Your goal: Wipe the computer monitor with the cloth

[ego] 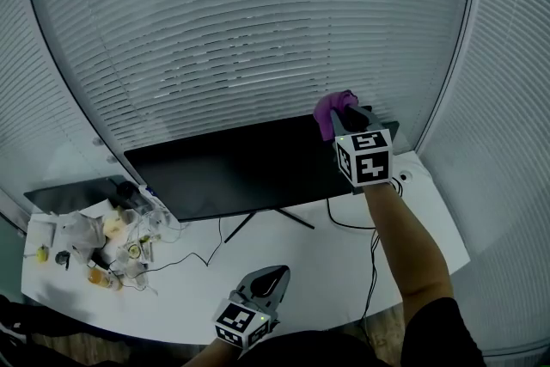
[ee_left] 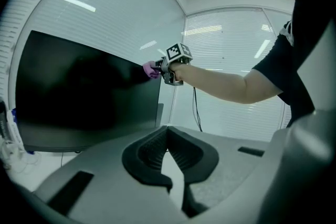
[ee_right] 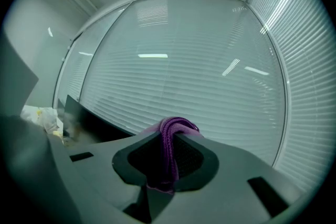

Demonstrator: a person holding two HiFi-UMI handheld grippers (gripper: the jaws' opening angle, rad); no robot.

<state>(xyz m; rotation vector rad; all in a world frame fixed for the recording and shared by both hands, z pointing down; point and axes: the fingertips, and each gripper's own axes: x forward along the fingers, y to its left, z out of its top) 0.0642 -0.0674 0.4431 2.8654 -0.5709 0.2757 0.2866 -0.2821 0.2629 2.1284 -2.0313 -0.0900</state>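
The black monitor (ego: 249,168) stands on a white desk (ego: 344,271), its screen dark. A purple cloth (ego: 331,109) is bunched at the monitor's top right corner, and my right gripper (ego: 344,118) is shut on it. In the right gripper view the cloth (ee_right: 170,136) sits folded between the pads, with the monitor's edge (ee_right: 89,120) off to the left. My left gripper (ego: 268,281) hangs low over the desk's front edge, away from the monitor. Its jaws meet at the tips with nothing between them. From the left gripper view, the screen (ee_left: 84,92) fills the left side, and the cloth (ee_left: 151,69) touches its upper corner.
Bags, wrappers and small items (ego: 94,241) clutter the desk's left end beside a dark flat panel (ego: 69,193). Thin cables (ego: 198,258) trail from the monitor stand (ego: 275,215), and another cable (ego: 374,245) runs down the right side. Closed blinds (ego: 258,30) surround the desk.
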